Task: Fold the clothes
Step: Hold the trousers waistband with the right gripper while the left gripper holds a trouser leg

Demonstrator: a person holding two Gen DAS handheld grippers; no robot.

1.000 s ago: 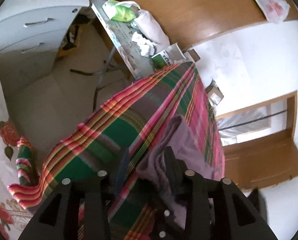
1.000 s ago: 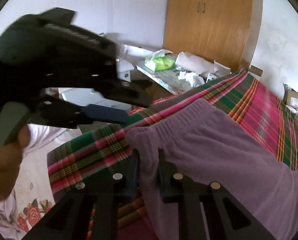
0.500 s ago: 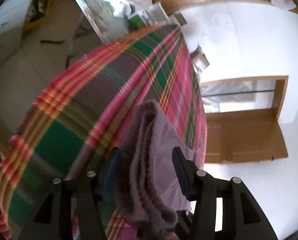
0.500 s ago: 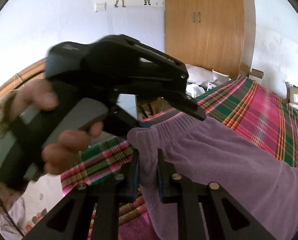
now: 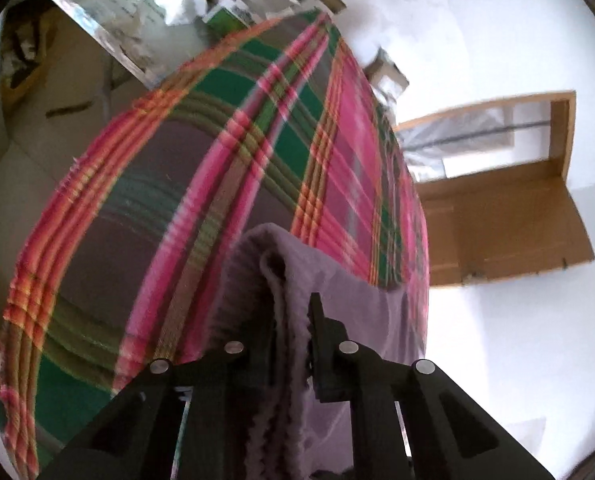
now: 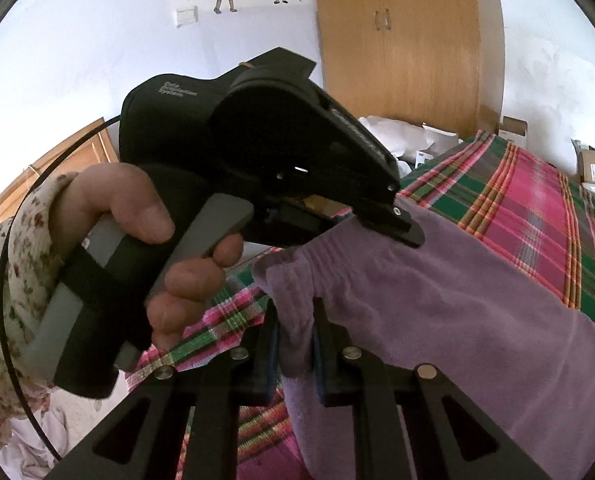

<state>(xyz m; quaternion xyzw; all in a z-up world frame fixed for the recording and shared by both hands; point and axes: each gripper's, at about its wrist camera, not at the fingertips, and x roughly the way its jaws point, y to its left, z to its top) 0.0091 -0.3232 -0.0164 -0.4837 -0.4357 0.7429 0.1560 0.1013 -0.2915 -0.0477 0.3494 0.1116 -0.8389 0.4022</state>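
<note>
**Both grippers pinch the purple waistband**

At the left of the right wrist view, a hand [image 6: 137,248] squeezes the left gripper [image 5: 293,344], clamped on the purple garment [image 6: 437,300]. Lower centre, the right gripper [image 6: 295,344] nips its ribbed corner. The garment trails rightward over the plaid blanket [image 5: 157,200], seemingly held taut for folding.

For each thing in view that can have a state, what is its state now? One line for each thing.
Left gripper: shut on the purple garment.
Right gripper: shut on the purple garment.
Purple garment: held by its elastic edge at two spots, the rest lying on the plaid bedcover.
Plaid bedcover: spread over the bed.
Wardrobe: doors closed.
Room door: open.
</note>
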